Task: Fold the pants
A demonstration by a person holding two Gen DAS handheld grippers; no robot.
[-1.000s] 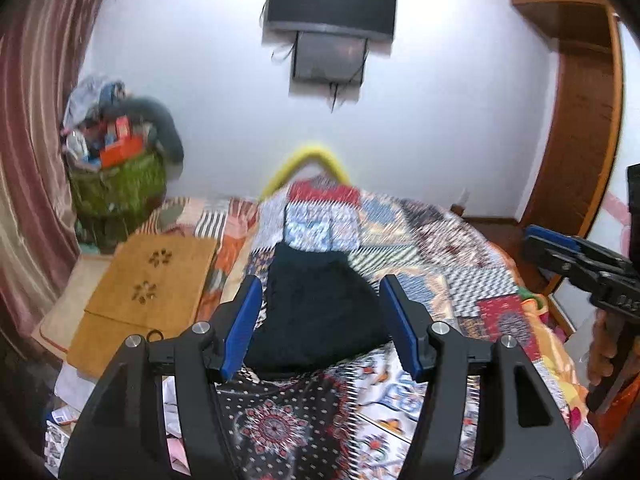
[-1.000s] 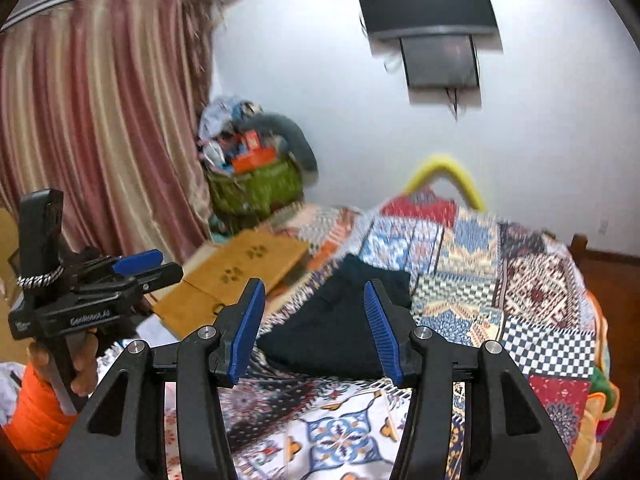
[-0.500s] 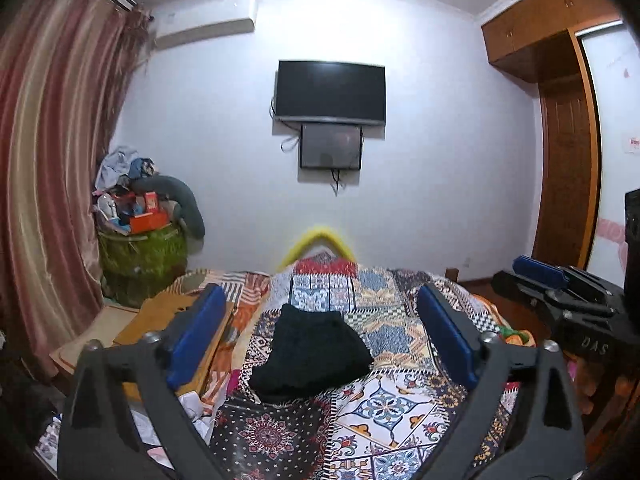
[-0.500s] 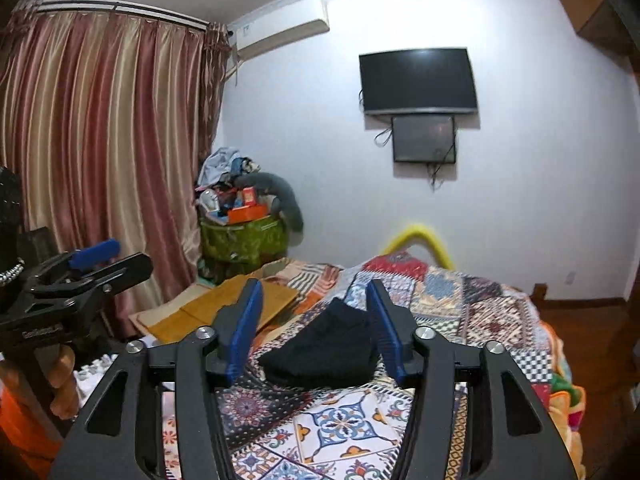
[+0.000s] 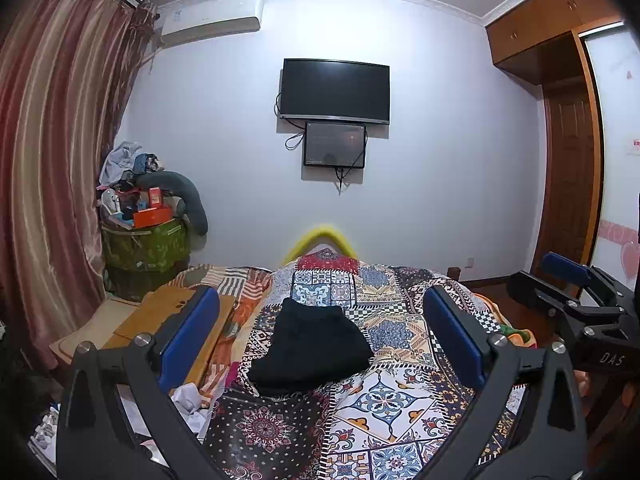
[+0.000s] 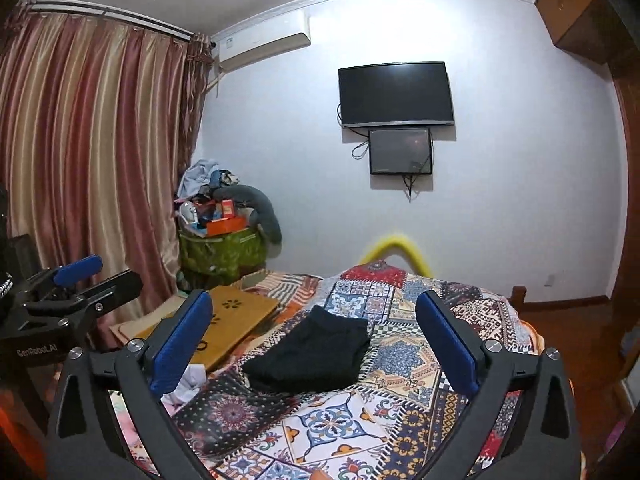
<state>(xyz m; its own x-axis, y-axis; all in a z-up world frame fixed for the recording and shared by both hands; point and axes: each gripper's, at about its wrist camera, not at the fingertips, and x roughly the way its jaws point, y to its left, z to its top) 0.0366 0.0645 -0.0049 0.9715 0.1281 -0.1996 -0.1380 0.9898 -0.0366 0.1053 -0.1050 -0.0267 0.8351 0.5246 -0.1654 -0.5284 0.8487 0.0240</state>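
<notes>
Folded pants on the bed, both of your grippers empty.

The black pants (image 5: 310, 350) lie folded in a compact stack on the patchwork bed cover (image 5: 400, 400), near its left side and beside the wooden boards (image 6: 236, 320). Your left gripper (image 5: 320, 340) and right gripper (image 6: 314, 346) are well back from the pants; on both, the jaws are opening, now spread wide, with nothing between the blue pads (image 5: 188, 336).

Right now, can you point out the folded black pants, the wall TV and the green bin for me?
folded black pants (image 5: 310, 346), left wrist view, middle of the top layer.
wall TV (image 5: 335, 90), left wrist view, centre of the dark screen.
green bin (image 6: 222, 254), right wrist view, front of its patterned side.
</notes>
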